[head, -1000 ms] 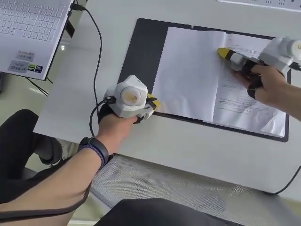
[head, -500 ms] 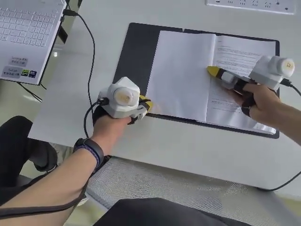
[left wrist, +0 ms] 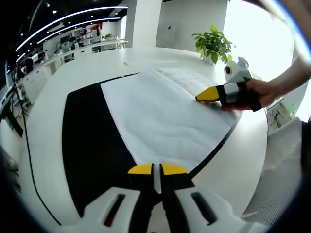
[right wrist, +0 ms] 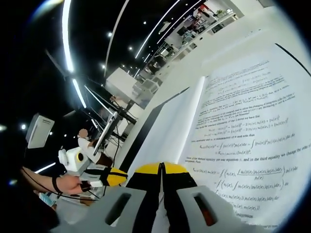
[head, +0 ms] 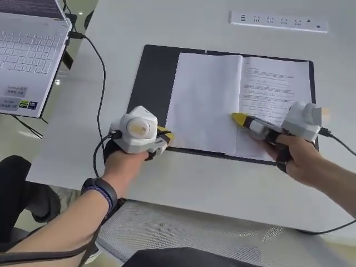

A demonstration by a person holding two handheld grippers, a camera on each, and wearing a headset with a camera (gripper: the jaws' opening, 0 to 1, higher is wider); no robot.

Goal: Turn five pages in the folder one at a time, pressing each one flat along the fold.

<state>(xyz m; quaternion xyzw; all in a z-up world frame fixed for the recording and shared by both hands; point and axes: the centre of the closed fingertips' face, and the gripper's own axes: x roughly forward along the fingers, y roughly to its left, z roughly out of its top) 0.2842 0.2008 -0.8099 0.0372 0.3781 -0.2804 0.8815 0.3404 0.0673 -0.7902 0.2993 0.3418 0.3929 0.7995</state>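
Folder: a black folder [head: 151, 83] lies open on the white worktop [head: 222, 181], close to the front edge.
Pages: a blank page [head: 203, 100] lies turned over on the left half, and a printed page [head: 278, 83] lies on the right. They meet at the fold [head: 241, 78].
Right hand-held gripper: the right hand-held gripper [head: 239, 118] has its yellow jaws closed together with nothing between them. The tips rest on the paper at the lower part of the fold.
Left hand-held gripper: the left hand-held gripper [head: 166, 134] also has its jaws closed and empty. It sits at the folder's lower left edge, at the bottom corner of the blank page.
Step in hand: this looks like pressing the turned page flat along the fold.
Doing it well: keep the right tips closed and run them straight down the crease to the bottom edge. Use light, even pressure so the paper does not wrinkle or tear. The left hand-held gripper should hold the folder down so it does not slide.
Progress: I cannot tell how many pages are already turned.
Counts: one folder, two page faces showing, two hand-held grippers, one laptop [head: 28, 55], one power strip [head: 278, 21].
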